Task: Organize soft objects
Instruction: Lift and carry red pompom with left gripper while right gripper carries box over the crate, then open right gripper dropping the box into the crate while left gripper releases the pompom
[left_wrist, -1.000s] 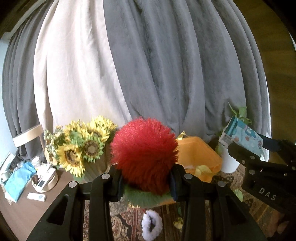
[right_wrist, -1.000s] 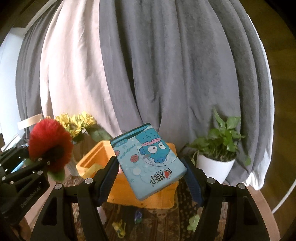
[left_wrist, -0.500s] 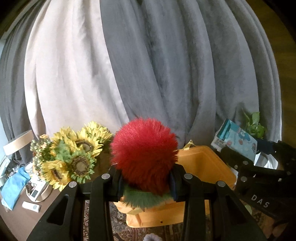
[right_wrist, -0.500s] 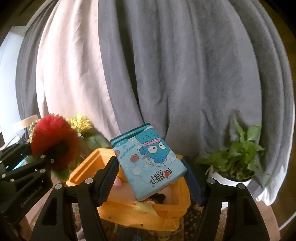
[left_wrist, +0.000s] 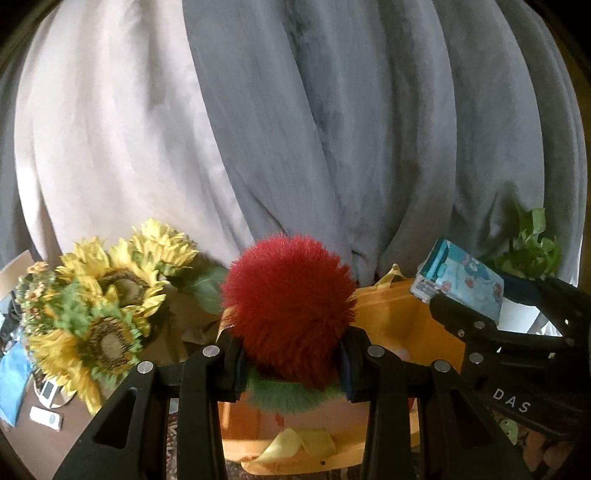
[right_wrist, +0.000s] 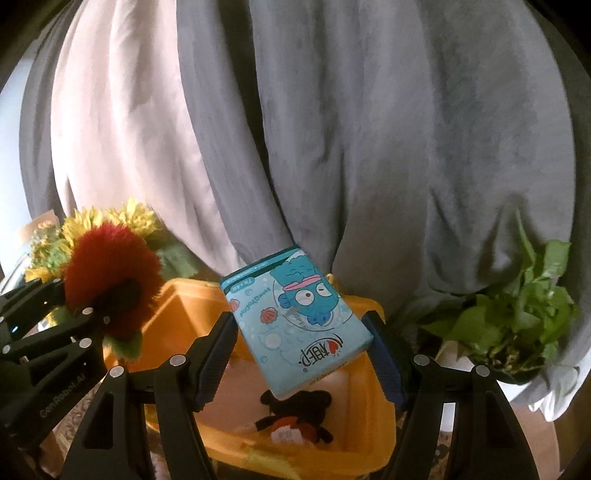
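Red pompom (left_wrist: 290, 314) hides orange bin (left_wrist: 399, 314), contents unclear

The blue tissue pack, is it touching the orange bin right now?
Apart. The right wrist view shows the blue tissue pack held above the orange bin, the bin's floor visible beneath its lower corner.

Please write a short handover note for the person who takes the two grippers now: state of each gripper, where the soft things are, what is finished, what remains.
Left gripper: shut on the red fluffy toy, held above the orange bin.
Right gripper: shut on the blue tissue pack, tilted, also over the bin.
Done: a black plush toy already lies inside the bin.
Left: lower each item into the bin and release, probably one at a time, since the grippers are close together. I cannot see whether other soft things remain outside.
Nearby: sunflowers on the left, potted plant on the right.
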